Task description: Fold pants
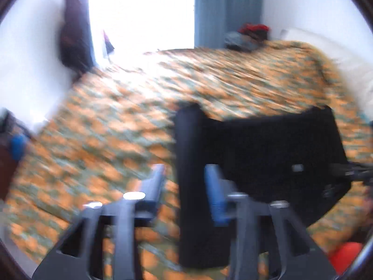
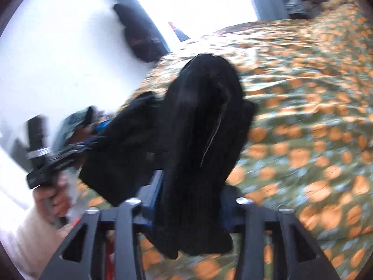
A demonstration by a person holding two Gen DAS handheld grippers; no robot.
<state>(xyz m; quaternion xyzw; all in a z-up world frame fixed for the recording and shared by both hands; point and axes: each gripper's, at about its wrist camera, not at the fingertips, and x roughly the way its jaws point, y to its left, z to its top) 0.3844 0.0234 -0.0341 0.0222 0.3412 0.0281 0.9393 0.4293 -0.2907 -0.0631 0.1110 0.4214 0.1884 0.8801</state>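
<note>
The black pants point(image 1: 268, 154) hang in the air above the bed, stretched between both grippers. In the left wrist view my left gripper point(image 1: 186, 184) has its blue-padded fingers point(image 1: 215, 196) spread apart, with a fold of the pants between them; the frame is blurred. The right gripper's tip shows at the pants' right edge point(image 1: 349, 172). In the right wrist view my right gripper point(image 2: 188, 196) is shut on a thick bunch of the pants point(image 2: 200, 126), which drapes over its fingers. The left gripper point(image 2: 63, 154) and the hand holding it are at the left.
The bed carries an orange and green patterned cover point(image 1: 116, 140) and fills most of both views. A pile of red and grey clothes point(image 1: 249, 36) lies at its far end. A bright window with a blue curtain point(image 1: 223, 9) is behind. A dark bag point(image 1: 74, 37) hangs on the white wall.
</note>
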